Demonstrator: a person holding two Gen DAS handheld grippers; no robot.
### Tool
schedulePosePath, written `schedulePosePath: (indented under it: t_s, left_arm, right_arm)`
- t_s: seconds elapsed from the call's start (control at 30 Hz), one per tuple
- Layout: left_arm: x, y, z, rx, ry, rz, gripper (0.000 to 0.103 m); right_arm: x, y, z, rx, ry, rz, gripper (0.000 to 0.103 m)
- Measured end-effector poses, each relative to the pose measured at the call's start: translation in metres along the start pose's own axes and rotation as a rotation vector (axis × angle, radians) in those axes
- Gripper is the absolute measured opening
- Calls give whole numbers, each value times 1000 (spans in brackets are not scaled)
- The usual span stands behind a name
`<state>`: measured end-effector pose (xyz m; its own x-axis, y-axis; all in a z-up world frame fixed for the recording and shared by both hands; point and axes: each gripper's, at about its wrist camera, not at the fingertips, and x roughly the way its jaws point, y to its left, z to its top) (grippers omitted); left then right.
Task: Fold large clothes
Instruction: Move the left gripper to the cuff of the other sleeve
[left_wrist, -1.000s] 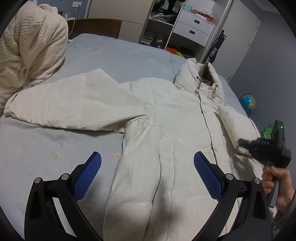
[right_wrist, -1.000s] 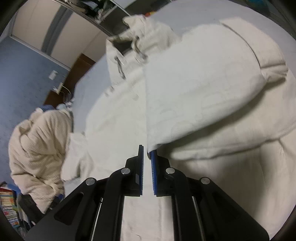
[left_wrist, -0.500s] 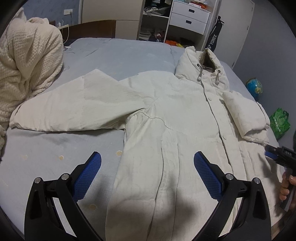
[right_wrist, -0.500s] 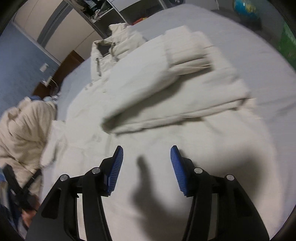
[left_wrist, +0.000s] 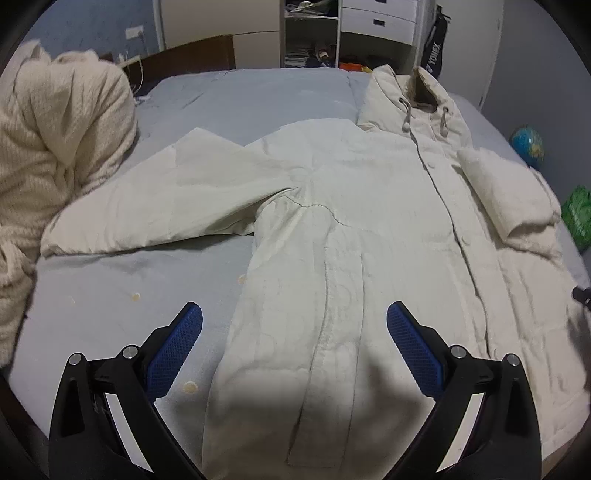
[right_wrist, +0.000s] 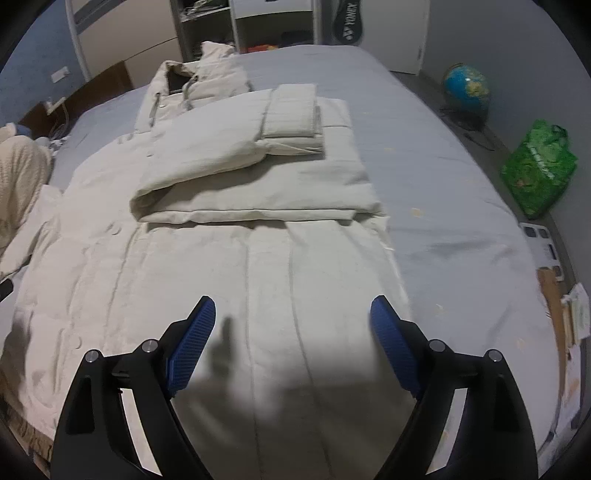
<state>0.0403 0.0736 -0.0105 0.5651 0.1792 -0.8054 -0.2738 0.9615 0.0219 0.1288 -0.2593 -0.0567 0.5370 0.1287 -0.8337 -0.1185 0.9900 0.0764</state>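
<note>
Since a second ago my right claw (right_wrist: 291, 332) has let go of the sleeve (right_wrist: 236, 147) it was pinching: its jaws have just been opening and now stand wide apart with nothing between them, hovering over the lower front of the coat (right_wrist: 229, 280). That sleeve lies folded across the chest, its cuff turned back on top. The right claw has also pulled back, so that in the left wrist view only a dark tip of it shows at the right edge, where earlier the whole tool and the hand on it were in sight.

My left claw (left_wrist: 295, 343) is spread wide too, empty, above the coat's hem on the other side; I see both blue pads (left_wrist: 173, 354) clear of the fabric. The cream coat lies face up on the grey-blue bed (left_wrist: 110, 295), hood (left_wrist: 413, 99) toward the shelves. Its other sleeve (left_wrist: 155, 199) is stretched straight out over the sheet toward a heap of knitted blanket (left_wrist: 55, 147). A globe (right_wrist: 467, 88) and a green bag (right_wrist: 539, 173) sit on the floor beside the bed.
</note>
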Motion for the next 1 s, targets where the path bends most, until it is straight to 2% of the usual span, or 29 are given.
schedulePosePath:
  t_s: [0.23,0.33,0.47,0.77,1.0]
  left_arm:
    - [-7,-18,-8,57,-23,-85,96]
    - [-9,-35,-6,121,-3,-78,96]
    - [-12,-60,0,153,4,-106,96]
    - [-7,-173,24,375,-25,-144,96]
    - [9,-263,53,540,-34,-167,83]
  right_arm:
    - [-18,-4,-11,25,-22,9,85]
    - [-25,-9,-15,51,-13,29,89]
    - [-25,-12,-22,86,10,47,89]
    - [-11,-30,-24,186,59,59,89]
    - [-12,-36,-26,226,43,69,89]
